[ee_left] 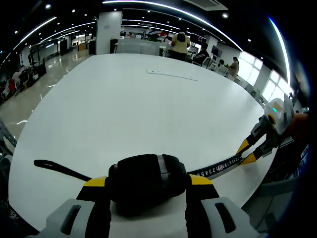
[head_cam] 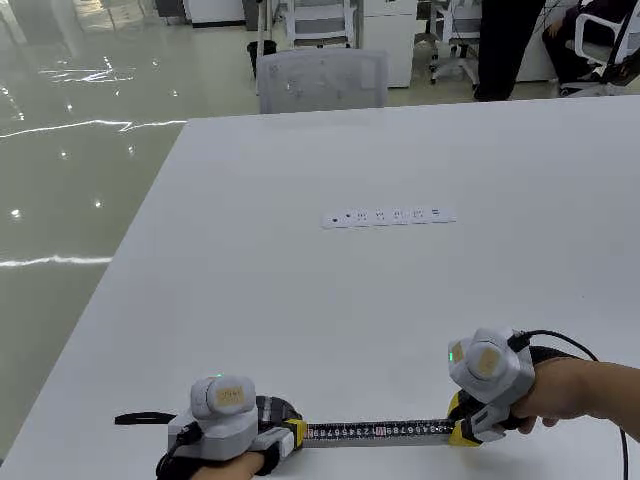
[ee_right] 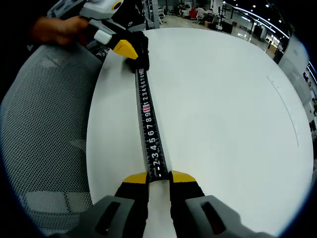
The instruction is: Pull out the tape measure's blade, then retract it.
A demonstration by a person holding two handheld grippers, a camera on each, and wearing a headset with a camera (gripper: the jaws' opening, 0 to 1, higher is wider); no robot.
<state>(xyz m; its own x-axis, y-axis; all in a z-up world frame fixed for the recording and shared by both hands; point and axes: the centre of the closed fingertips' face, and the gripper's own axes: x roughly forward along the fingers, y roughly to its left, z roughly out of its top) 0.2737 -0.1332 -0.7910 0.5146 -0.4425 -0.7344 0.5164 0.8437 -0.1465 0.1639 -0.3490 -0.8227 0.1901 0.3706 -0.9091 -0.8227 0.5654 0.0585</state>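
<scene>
The black tape measure case [ee_left: 144, 178] lies at the near edge of the white table [head_cam: 380, 300], clamped between the yellow-tipped fingers of my left gripper [ee_left: 147, 182]. In the head view the left gripper [head_cam: 285, 436] is at the bottom left around the case [head_cam: 275, 412]. The dark blade [head_cam: 378, 431] with white numbers runs right from the case to my right gripper [head_cam: 462, 430], which is shut on the blade's end. In the right gripper view the blade [ee_right: 147, 124] stretches from my right gripper [ee_right: 159, 176] up to the case [ee_right: 139, 44]. A black wrist strap [ee_left: 59, 169] trails left of the case.
A white power strip [head_cam: 388, 216] lies flat mid-table. A grey mesh chair [head_cam: 320, 78] stands at the far edge, with more office chairs and a standing person [head_cam: 505, 45] behind. Shiny floor [head_cam: 70, 150] lies left of the table. A mesh chair seat [ee_right: 44, 129] sits beside the near edge.
</scene>
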